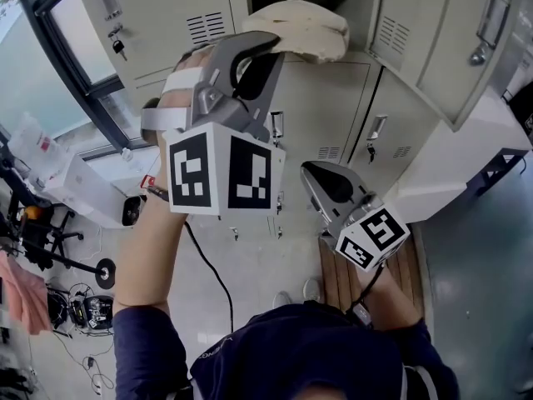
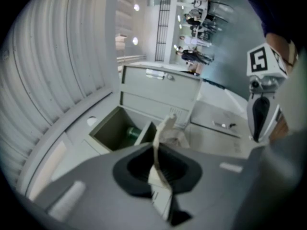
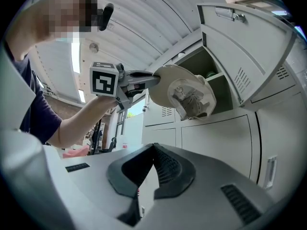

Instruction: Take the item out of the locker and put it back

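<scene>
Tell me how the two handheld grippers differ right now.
The left gripper is clamped on a beige hat; the right gripper holds nothing, its jaws together. The left gripper is raised to the open locker; the right gripper hangs lower, facing closed doors. Both are grey and carry a cube with square markers.

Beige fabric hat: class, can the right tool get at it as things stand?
Probably yes: the beige fabric hat hangs in open air, clamped by the left tool, and nothing stands between it and the right tool.
</scene>
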Motion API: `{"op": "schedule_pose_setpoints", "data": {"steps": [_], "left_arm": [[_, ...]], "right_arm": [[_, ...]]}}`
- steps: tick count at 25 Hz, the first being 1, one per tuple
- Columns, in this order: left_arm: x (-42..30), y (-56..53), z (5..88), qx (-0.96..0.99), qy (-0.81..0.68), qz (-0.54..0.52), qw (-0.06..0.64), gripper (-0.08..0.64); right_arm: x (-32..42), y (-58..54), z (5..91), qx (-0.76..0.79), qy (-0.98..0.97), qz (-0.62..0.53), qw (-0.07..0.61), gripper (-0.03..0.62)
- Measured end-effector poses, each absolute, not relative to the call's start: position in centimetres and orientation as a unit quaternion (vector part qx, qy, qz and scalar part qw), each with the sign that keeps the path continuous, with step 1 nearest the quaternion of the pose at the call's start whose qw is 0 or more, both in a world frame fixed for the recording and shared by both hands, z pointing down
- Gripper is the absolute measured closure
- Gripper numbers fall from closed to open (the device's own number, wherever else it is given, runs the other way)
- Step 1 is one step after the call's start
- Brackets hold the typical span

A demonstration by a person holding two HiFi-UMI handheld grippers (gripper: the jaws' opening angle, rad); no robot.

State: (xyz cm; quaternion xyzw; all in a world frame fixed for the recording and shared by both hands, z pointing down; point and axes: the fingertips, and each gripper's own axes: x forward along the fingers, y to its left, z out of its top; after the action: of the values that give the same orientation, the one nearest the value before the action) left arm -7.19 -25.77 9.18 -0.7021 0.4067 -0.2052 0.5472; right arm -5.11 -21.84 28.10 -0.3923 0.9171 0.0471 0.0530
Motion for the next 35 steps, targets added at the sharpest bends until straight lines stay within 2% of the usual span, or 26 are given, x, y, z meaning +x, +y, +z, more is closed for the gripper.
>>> {"op": "schedule_pose_setpoints", "data": {"steps": [12,35], "left_arm": [[-8.0,-24.0,9.8,-0.728,0.420,-0.168,0.516,0.541],[-1.7,-13.4,15.0,-0.736,0.462,-0.201,0.452,0.541]], "right_arm": [[-3.2,-20.5,27.5,-0.405,0.911,0.052,0.054,0.588],[5.5,-9.1,28.0,-0.365,0.928,0.049,0.059,0.588]]}}
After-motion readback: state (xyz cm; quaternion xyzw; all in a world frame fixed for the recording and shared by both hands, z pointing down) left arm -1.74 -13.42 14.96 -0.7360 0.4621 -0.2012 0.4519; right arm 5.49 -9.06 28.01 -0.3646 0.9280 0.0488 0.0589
